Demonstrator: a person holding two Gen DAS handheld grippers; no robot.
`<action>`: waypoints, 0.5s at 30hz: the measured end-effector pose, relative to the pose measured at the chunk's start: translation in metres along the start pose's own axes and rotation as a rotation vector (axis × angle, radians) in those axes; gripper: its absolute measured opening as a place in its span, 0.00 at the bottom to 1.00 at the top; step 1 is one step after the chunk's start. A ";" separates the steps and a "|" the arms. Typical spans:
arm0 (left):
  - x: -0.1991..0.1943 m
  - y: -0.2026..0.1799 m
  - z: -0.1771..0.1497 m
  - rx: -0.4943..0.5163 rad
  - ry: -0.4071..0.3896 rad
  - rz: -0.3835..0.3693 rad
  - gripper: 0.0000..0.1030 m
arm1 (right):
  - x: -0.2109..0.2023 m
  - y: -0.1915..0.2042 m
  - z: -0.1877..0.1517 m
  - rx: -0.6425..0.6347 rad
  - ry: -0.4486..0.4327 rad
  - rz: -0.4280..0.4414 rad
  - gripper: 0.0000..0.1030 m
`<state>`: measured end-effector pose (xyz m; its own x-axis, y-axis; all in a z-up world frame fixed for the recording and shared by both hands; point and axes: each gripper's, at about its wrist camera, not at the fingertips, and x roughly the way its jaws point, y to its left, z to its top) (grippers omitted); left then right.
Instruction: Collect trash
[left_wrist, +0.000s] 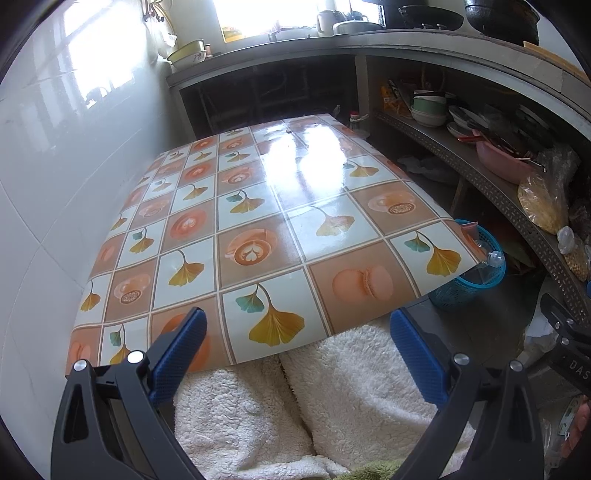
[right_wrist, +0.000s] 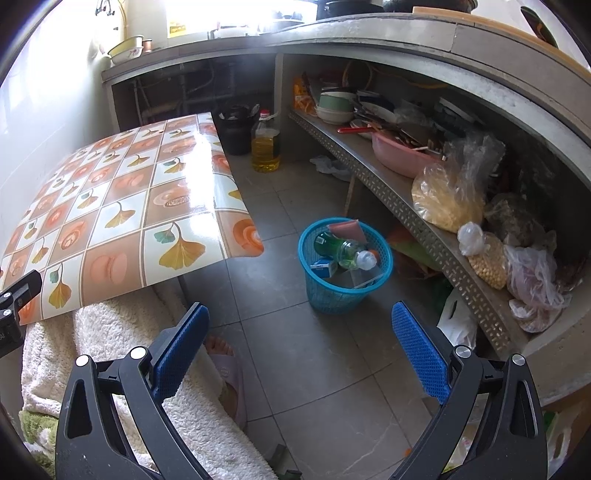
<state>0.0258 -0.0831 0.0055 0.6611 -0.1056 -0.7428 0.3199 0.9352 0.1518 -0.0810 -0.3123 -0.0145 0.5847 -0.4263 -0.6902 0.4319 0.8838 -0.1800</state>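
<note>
A blue mesh waste basket (right_wrist: 325, 291) stands on the grey floor right of the table; in the left wrist view the waste basket (left_wrist: 469, 284) peeks out past the table's corner. Inside it lie a green plastic bottle (right_wrist: 341, 248), a small blue-and-white carton (right_wrist: 324, 266), a pink wrapper (right_wrist: 345, 228) and a clear sheet. My right gripper (right_wrist: 299, 343) hangs open above the floor, in front of the basket, holding nothing. My left gripper (left_wrist: 297, 350) is open over the table's near edge, holding nothing. The patterned tabletop (left_wrist: 258, 221) carries no loose items.
A person's fleece-covered legs (left_wrist: 314, 398) and a foot in a slipper (right_wrist: 229, 373) sit under the table's near edge. A metal shelf (right_wrist: 424, 218) with bowls and plastic bags runs along the right. An oil bottle (right_wrist: 266, 144) and a black bin (right_wrist: 236, 129) stand on the floor beyond the table.
</note>
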 end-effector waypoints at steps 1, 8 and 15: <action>0.000 0.000 0.000 0.001 -0.001 0.000 0.94 | 0.000 -0.001 0.000 0.001 0.000 0.000 0.92; 0.000 0.001 0.000 0.001 -0.002 -0.001 0.94 | 0.000 -0.002 0.002 0.000 -0.002 -0.004 0.92; 0.000 0.001 0.000 0.000 0.000 -0.001 0.94 | -0.001 -0.002 0.002 0.001 -0.002 -0.004 0.92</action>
<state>0.0267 -0.0824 0.0056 0.6610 -0.1063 -0.7428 0.3204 0.9351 0.1513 -0.0808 -0.3136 -0.0125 0.5842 -0.4305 -0.6880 0.4348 0.8818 -0.1826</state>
